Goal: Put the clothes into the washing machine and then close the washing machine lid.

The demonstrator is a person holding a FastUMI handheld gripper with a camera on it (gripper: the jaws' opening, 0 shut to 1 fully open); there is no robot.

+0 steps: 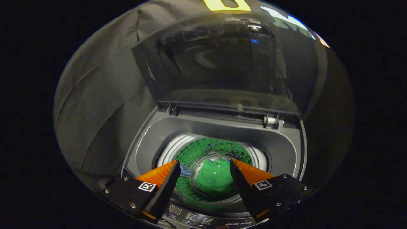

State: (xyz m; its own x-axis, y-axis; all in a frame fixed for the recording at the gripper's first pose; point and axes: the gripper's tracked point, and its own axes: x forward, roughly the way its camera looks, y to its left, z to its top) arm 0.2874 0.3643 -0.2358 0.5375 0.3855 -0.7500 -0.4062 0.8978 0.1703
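Note:
I look down into a top-loading washing machine [219, 128] whose dark see-through lid [219, 63] stands raised behind the opening. A green garment [213, 179] with small white buttons lies at the bottom of the drum [203, 149], which glows green from its reflection. My gripper [205, 165] hovers above the opening, open, with nothing between its fingers. The garment lies below and between the fingertips, apart from them.
The machine's control panel [190, 218] with buttons runs along the near edge under the fingers. The lid's hinges [270, 120] sit at the back rim. Black cloth hangs behind and to the left of the machine.

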